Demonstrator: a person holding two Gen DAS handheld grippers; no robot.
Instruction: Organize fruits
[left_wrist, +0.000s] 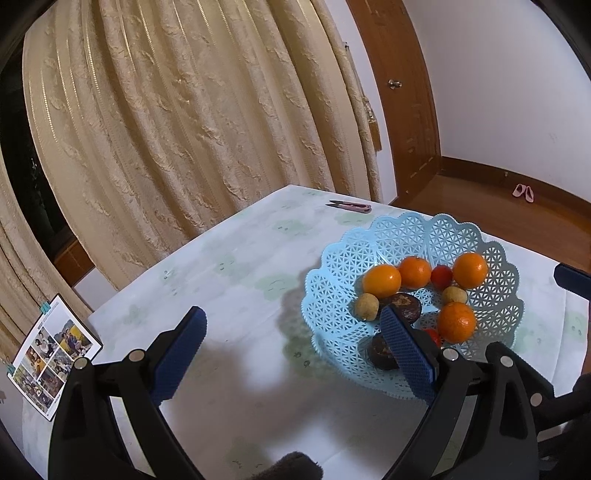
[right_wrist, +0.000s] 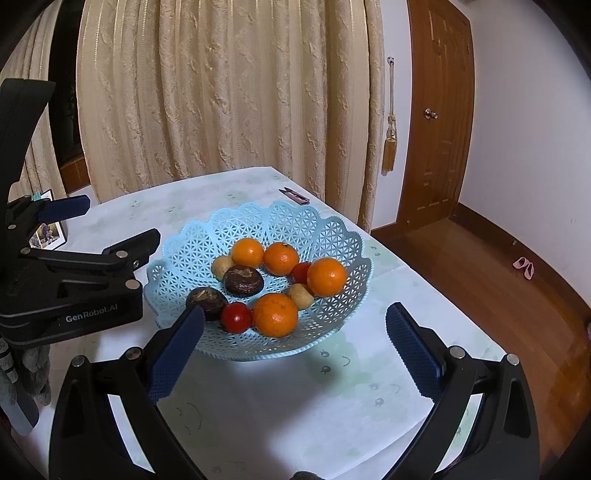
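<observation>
Both my grippers — left gripper (left_wrist: 291, 328), right gripper (right_wrist: 295, 325) — hang empty with fingers spread wide above the table (right_wrist: 280, 398). Just ahead sits the blue basket (right_wrist: 207, 236) — four oranges (right_wrist: 275, 314), two tomatoes, two tan fruits, two dark ones inside.

Both fisheye cams ride on the grippers, looking down and forward along the fingers at the bench (left_wrist: 229, 266). Left one sits off to the basket's (left_wrist: 491, 258) left, close in. Right one faces the basket (right_wrist: 207, 254) head-on and catches the left gripper (right_wrist: 122, 236). Both share basket, curtain (right_wrist: 229, 92), door (right_wrist: 439, 110).
</observation>
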